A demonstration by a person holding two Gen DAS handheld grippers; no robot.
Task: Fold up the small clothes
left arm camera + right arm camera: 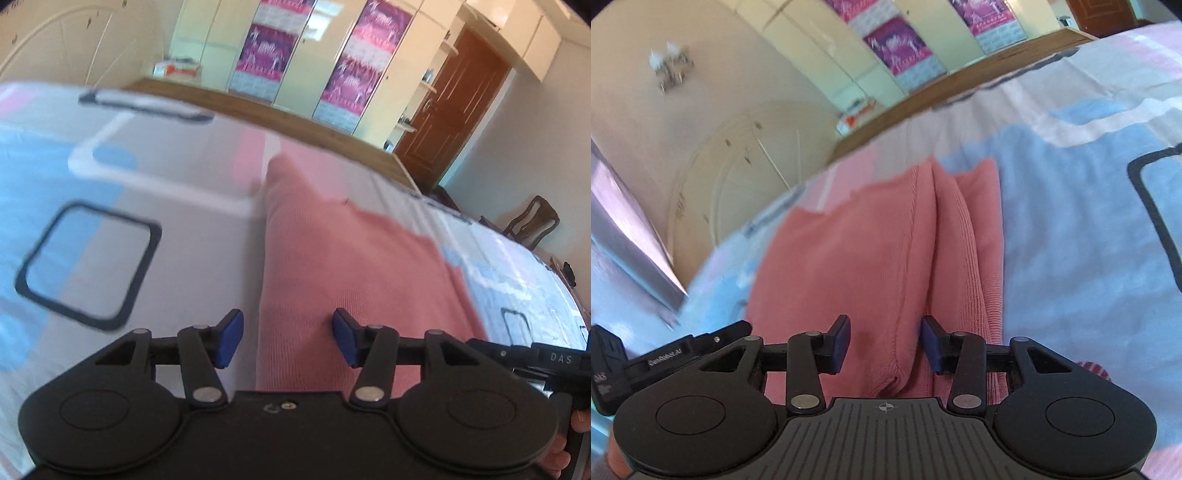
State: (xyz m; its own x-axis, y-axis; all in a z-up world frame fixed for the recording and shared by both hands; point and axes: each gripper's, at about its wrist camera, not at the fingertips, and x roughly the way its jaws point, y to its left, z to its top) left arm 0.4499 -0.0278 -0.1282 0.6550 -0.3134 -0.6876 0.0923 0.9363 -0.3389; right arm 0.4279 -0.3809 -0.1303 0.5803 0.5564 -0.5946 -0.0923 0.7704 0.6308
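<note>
A pink knit garment (343,266) lies flat on the bed, its left edge running away from me in the left wrist view. My left gripper (288,338) is open and empty, hovering over the garment's near left edge. In the right wrist view the same garment (871,251) shows a lengthwise fold ridge and a ribbed strip on its right. My right gripper (884,343) is open and empty just above the garment's near end, with the fabric visible between its blue pads (840,343).
The bed sheet (166,288) is patterned in blue, white and pink with black squares. A wooden footboard (295,118) bounds the far edge. Wardrobes with purple posters, a brown door (454,107) and a wooden chair (532,221) stand beyond. The other gripper's body (665,354) shows at lower left.
</note>
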